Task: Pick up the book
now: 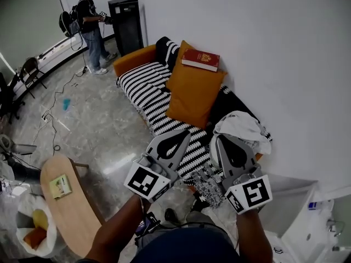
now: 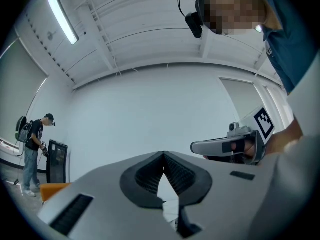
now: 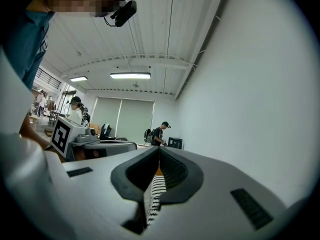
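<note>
Bag (image 1: 24, 206) holds yellow, orange items (image 1: 36, 228); book (image 1: 201, 59) atop cushion (image 1: 192, 95).

Two grey hand-held two-jaw grippers: one left gripper (image 1: 185, 132), one right gripper (image 1: 218, 139). Ahead of them are one black-and-white striped sofa (image 1: 142, 86), one large orange fabric cushion (image 1: 192, 95), one red hardcover book (image 1: 200, 59) and one crumpled white cloth (image 1: 241, 126). Left of the left gripper is one oval wooden table (image 1: 74, 212). Far beyond it are one tall black cabinet (image 1: 125, 25) and one backpack-wearing person (image 1: 90, 26).
</note>
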Available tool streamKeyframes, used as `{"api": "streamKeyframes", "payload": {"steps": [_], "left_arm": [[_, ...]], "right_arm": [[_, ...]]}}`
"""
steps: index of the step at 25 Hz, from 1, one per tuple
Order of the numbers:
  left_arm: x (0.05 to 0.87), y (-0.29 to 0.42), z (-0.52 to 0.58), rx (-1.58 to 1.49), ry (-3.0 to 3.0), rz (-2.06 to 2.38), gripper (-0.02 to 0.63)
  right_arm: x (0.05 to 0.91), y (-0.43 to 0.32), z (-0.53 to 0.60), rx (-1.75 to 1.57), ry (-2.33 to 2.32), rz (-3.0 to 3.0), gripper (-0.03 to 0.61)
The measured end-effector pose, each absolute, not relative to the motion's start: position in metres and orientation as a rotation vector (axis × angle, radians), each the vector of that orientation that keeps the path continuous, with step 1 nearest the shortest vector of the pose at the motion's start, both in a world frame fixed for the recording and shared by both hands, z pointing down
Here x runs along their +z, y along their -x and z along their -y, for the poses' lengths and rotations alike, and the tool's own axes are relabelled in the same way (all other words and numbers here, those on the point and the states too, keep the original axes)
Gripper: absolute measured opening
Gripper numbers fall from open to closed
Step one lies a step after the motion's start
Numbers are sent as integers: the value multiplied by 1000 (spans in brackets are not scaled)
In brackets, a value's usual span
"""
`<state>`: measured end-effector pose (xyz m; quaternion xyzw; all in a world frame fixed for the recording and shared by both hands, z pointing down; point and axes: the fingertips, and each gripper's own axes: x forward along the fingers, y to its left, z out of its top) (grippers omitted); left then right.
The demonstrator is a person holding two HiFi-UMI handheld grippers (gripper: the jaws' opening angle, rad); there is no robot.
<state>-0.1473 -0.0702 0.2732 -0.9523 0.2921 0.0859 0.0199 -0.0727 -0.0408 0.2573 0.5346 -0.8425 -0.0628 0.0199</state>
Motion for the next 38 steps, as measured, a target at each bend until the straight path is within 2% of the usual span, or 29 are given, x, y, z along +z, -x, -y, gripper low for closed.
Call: {"api": "streamKeyframes", "payload": {"steps": [8, 27, 38], "left_arm": [[267, 125, 95, 199, 2914, -968, 5], [284, 6, 153, 96, 2864, -1046, 4], [285, -28, 166, 102, 2868, -1032, 4]], "right_arm": [[253, 48, 71, -200, -1624, 2689, 12], [268, -72, 138, -139, -1574, 2807, 12], [265, -99, 146, -143, -1568, 2821, 12]]}}
